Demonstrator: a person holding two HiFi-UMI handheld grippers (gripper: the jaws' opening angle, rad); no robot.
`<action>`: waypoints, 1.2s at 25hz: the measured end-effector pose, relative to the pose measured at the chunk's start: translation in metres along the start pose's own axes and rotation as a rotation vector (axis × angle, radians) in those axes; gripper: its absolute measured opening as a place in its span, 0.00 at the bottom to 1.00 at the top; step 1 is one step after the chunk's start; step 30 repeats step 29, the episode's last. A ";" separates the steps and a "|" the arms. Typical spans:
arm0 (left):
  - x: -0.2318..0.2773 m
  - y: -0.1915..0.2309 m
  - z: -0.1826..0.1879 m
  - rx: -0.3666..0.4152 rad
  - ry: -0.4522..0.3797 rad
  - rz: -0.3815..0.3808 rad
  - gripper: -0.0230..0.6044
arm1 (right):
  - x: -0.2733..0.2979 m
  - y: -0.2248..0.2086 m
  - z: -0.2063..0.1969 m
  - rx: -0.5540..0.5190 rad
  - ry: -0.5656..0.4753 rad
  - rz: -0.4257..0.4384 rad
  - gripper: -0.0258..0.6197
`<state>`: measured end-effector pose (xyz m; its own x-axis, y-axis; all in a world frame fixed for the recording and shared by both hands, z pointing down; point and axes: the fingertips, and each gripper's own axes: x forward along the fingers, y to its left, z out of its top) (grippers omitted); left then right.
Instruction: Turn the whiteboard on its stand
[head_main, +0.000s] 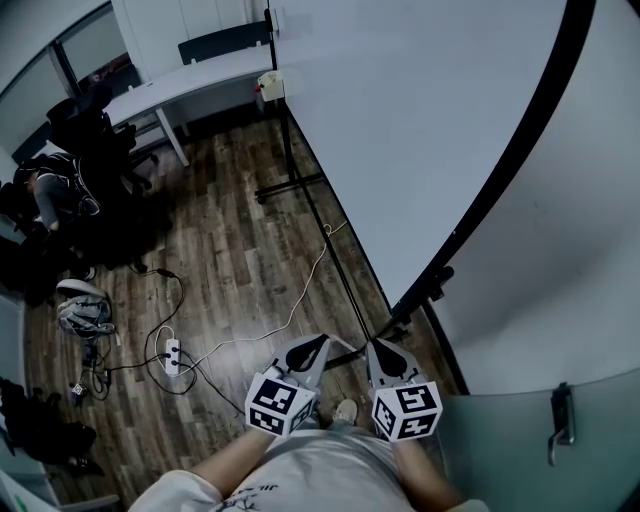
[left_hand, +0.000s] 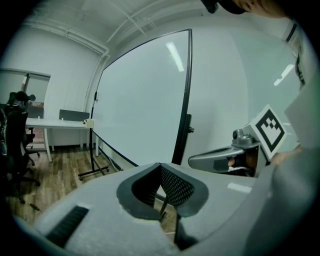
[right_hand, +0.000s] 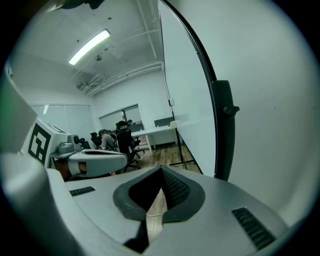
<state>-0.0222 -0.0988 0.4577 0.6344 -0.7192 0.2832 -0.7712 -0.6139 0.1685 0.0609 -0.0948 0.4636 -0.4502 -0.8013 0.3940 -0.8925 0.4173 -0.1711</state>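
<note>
The large whiteboard (head_main: 400, 120) stands upright in a black frame (head_main: 520, 150) on a black wheeled stand (head_main: 290, 185), and its near side post carries a knob (head_main: 438, 275). Both grippers hang close to my body, short of the board's near end. My left gripper (head_main: 322, 343) is shut with nothing in it, and my right gripper (head_main: 378, 345) beside it is also shut and holds nothing. In the left gripper view the board (left_hand: 140, 110) fills the middle beyond the closed tips (left_hand: 160, 165). The right gripper view shows the frame post (right_hand: 222, 130) just right of the closed tips (right_hand: 161, 169).
A white desk (head_main: 190, 85) and black office chairs (head_main: 90, 140) stand at the far left, with a person (head_main: 50, 190) seated there. A power strip (head_main: 172, 355), cables and a bag (head_main: 85, 315) lie on the wood floor. A wall (head_main: 580, 230) and a glass door (head_main: 560, 420) are to the right.
</note>
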 end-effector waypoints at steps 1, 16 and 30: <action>0.001 0.000 0.000 0.001 0.003 0.000 0.05 | 0.001 0.000 0.000 0.005 0.002 0.000 0.05; 0.005 0.000 -0.002 0.002 0.007 -0.007 0.05 | 0.008 0.003 -0.002 -0.008 0.001 0.028 0.05; 0.004 -0.002 -0.002 -0.001 0.007 -0.014 0.05 | 0.009 0.008 -0.001 -0.028 -0.003 0.043 0.05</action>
